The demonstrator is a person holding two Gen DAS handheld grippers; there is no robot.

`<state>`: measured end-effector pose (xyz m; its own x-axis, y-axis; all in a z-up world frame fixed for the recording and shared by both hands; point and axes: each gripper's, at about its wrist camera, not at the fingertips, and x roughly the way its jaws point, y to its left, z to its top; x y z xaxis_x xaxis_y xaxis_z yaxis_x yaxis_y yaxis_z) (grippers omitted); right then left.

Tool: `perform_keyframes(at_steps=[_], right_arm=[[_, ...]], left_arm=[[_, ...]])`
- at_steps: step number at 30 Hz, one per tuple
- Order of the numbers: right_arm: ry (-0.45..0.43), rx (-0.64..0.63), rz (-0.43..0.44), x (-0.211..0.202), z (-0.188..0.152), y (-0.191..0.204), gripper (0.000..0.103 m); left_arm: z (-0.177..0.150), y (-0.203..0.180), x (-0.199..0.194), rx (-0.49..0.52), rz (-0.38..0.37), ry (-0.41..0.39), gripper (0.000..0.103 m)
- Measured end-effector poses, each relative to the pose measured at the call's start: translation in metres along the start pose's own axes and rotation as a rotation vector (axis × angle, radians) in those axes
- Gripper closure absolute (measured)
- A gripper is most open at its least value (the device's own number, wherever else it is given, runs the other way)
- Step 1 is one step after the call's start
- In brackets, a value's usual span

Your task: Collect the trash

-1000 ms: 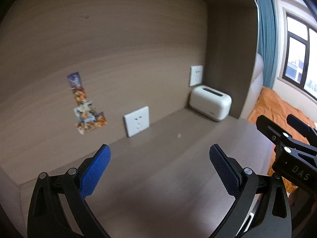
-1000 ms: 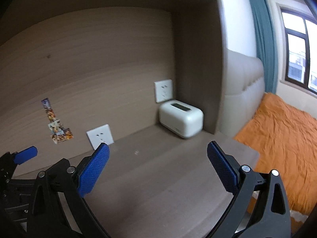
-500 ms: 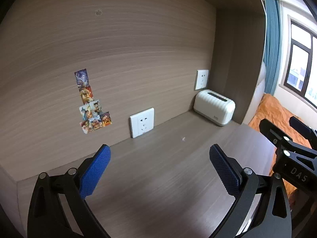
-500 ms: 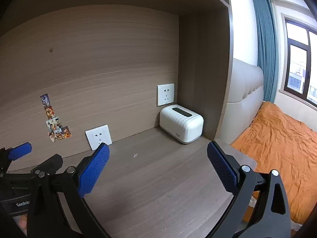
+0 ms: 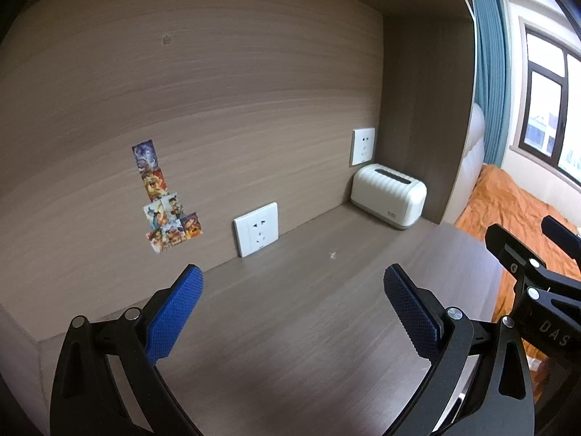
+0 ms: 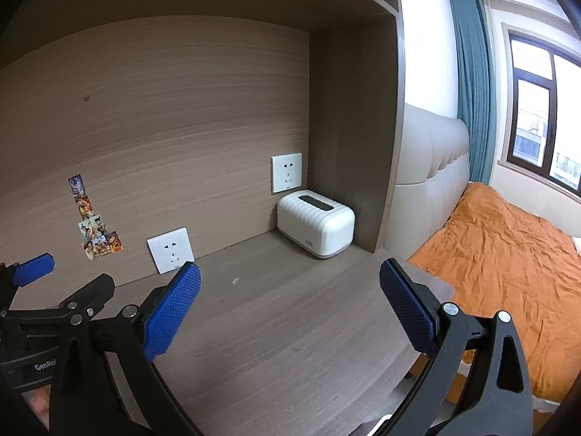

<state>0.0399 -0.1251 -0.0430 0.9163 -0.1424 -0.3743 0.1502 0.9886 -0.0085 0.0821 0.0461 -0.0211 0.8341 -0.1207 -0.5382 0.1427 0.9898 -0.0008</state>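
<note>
Left gripper (image 5: 292,303): jaws spread wide, empty, lower frame.
Right gripper (image 6: 288,299): likewise wide apart, holding nothing.
Paper scrap (image 5: 332,254): lay mid-frame on the desk (image 5: 290,345), beyond both grippers.

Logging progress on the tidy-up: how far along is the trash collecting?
Nothing looks collected yet. Both tongs, left and right, are open and empty above the desk. One small white scrap lies near the white box, still to be picked up. No bin is in view.
</note>
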Motion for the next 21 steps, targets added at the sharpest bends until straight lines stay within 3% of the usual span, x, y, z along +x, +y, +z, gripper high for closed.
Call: perform_keyframes(at_steps=[21], right_arm=[[0.013, 0.008, -0.012, 0.0000, -0.0021, -0.0044, 0.005]], left_arm=[[0.0014, -0.0034, 0.0087, 0.010, -0.009, 0.020, 0.005]])
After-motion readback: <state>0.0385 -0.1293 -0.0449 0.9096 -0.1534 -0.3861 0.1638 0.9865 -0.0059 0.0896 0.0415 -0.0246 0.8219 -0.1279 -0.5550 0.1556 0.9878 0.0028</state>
